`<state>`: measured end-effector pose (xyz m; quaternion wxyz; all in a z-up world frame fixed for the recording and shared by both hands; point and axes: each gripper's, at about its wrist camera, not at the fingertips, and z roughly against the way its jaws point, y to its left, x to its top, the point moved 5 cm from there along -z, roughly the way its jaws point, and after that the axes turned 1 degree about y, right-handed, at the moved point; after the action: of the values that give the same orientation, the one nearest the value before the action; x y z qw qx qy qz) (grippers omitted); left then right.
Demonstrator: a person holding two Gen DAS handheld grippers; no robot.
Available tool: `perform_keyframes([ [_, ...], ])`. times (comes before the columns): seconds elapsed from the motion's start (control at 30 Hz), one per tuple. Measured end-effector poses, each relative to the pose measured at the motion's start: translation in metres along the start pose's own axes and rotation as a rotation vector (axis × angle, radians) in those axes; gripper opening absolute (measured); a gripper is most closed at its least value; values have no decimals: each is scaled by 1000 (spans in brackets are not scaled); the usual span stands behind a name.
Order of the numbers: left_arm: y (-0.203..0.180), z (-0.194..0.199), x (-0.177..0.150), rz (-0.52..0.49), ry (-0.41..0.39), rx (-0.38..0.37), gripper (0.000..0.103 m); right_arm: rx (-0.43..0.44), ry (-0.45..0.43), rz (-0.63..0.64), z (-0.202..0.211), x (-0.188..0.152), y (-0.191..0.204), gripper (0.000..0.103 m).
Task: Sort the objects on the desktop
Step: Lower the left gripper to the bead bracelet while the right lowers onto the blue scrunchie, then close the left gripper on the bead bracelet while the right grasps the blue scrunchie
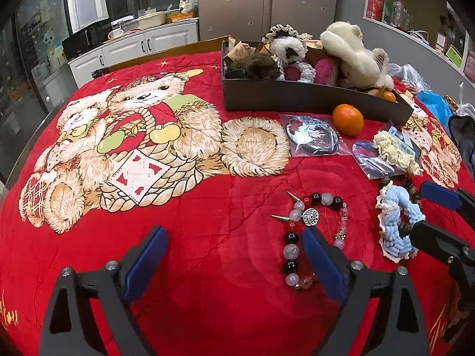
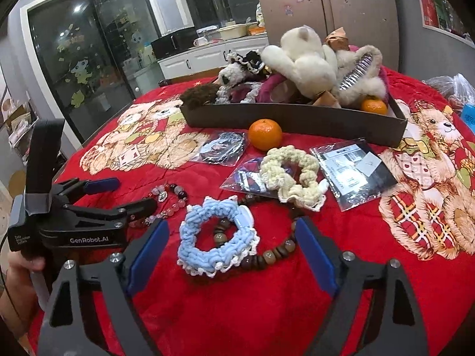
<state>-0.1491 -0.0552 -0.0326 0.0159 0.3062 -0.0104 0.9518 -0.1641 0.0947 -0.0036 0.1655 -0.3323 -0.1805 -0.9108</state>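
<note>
My left gripper [image 1: 234, 237] stands open low over the red blanket. Its right finger [image 1: 320, 261] reaches into the loop of a glass bead bracelet [image 1: 292, 250], so a few beads lie just inside that pad. In the right wrist view, my right gripper [image 2: 231, 225] is open around a blue crocheted scrunchie [image 2: 213, 237] without pressing on it. The scrunchie lies on a brown wooden bead bracelet [image 2: 267, 256]. The left gripper [image 2: 136, 192] shows at that view's left, over the glass beads [image 2: 170, 192]. The left wrist view shows the right gripper [image 1: 430, 213] beside the blue scrunchie [image 1: 397, 219].
A dark shallow box [image 2: 297, 118] at the back holds plush toys, scrunchies and an orange. In front of it lie a loose orange [image 2: 265, 134], a cream scrunchie [image 2: 292, 178] and several clear bags [image 2: 353, 169]. The red teddy-bear blanket [image 1: 148, 192] stretches bare to the left.
</note>
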Motion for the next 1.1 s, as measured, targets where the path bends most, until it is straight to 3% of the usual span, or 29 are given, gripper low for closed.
perform_keyframes([
  [0.13, -1, 0, 0, 0, 0, 0, 95, 17, 5, -16, -1, -1, -3, 83],
  [0.33, 0, 0, 0, 0, 0, 0, 95, 32, 8, -11, -1, -1, 0, 66],
  [0.4, -1, 0, 0, 0, 0, 0, 95, 41, 42, 10, -6, -3, 4, 55],
  [0.47, -1, 0, 0, 0, 0, 1, 95, 33, 78, 26, -12, -7, 9, 49],
  [0.67, -1, 0, 0, 1, 0, 0, 94, 44, 79, -14, -11, -8, 1, 23],
  [0.9, -1, 1, -1, -1, -4, 1, 93, 64, 67, -34, -8, -9, 1, 15],
  [0.93, -1, 2, -1, -4, -9, 0, 90, 63, 57, -28, -6, -8, 2, 15],
  [1.03, -7, 7, -2, -29, -34, -18, 68, 58, 11, 7, 5, -6, 10, 14],
  [1.1, -11, 9, -2, -42, -43, -23, 46, 52, -1, 19, 8, -6, 14, 14],
])
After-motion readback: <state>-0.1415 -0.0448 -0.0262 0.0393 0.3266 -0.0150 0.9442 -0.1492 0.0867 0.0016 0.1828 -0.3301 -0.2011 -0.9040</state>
